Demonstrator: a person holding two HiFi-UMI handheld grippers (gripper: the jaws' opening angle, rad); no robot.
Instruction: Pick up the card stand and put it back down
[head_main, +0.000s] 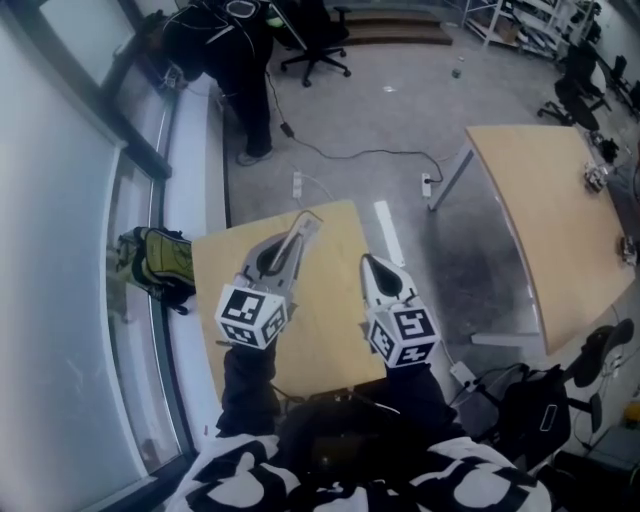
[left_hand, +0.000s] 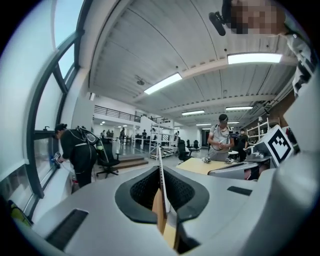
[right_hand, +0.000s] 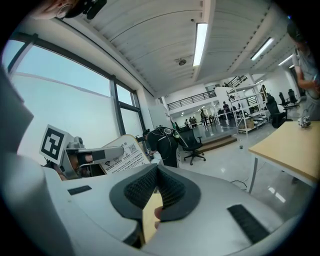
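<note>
Far left, a tall window runs along the room, and a green and yellow backpack (head_main: 158, 262) sits on the ledge below it. Further along the ledge a person in dark clothes (head_main: 232, 55) bends toward the glass, with a black office chair (head_main: 318, 42) just beyond. Below the camera stands a small wooden table (head_main: 328, 310), and both grippers are held over it. The left gripper (head_main: 303, 232) points away across the room, roughly level. Its jaws are closed on the card stand (right_hand: 123, 156) and pinch the thin clear sheet between their dark ribbed pads. In the left gripper view the sheet runs edge-on up out of the jaws. In the right gripper view its printed face shows QR codes and a wifi sign, and it hangs in the air in front of the window, clear of the tabletop. The right gripper (head_main: 372, 266) hovers just beside the left one and points the same way. Its pads are brought together at the tips with nothing held between them. On the grey floor beyond lie a power strip (head_main: 427, 185) and a trailing cable (head_main: 350, 155). A larger wooden table (head_main: 540, 200) stands at the right, well apart from the small one. A black bag (head_main: 540, 410) lies on the floor near its front corner.
</note>
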